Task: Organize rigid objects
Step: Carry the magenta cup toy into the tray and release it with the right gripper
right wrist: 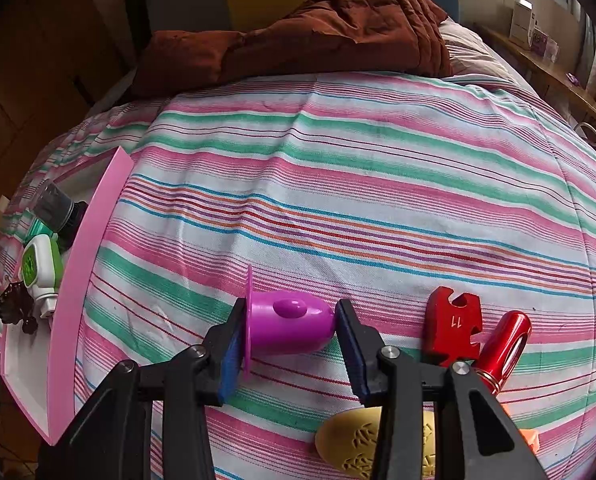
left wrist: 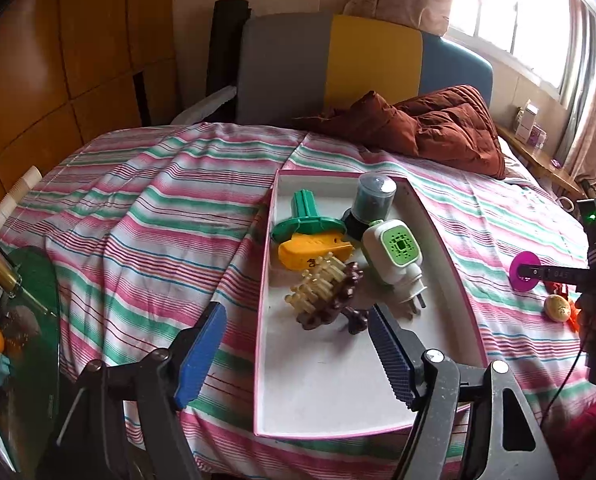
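Plainly, the likeliest slip lies with the right tongs (right wrist: 290,334), which grip the purple flanged plastic piece (right wrist: 288,326) end to end: one blue ribbed pad on its thin disc flange, the other on the rounded, glossy end. That smooth dome gives the pad little to bite, so I judge the piece could squirt out sideways when lifted or carried, or the thin flange could tilt in the grip. The striped bedsheet (right wrist: 358,200) beneath is soft and rumpled, so anything dropped may roll or settle crooked.

Going left to right: the left tongs (left wrist: 294,354) hang released, nothing between the pads, above the near end of the pink-rimmed white tray (left wrist: 334,396). Just ahead of their tips lie a dark brown knobbly carved piece (left wrist: 334,304) and a cream ribbed comb-like part (left wrist: 318,284), touching each other; beyond sit a yellow plastic clip (left wrist: 310,252), a green flanged plastic spool (left wrist: 308,216), a white and green plug-in device (left wrist: 394,252) with metal prongs, and a dark cylindrical jar (left wrist: 372,200) with a grey cap. They crowd the far half, so a new piece set down carelessly could knock the jar over or land on the prongs; the near half is bare.

Right of the right tongs' grip lie a flat red notched metal piece (right wrist: 452,326) stamped with digits and a shiny red metal tube (right wrist: 504,346), close together. Below the tongs a gold embossed egg shape (right wrist: 354,444) sits partly hidden, easily nudged if they dip.
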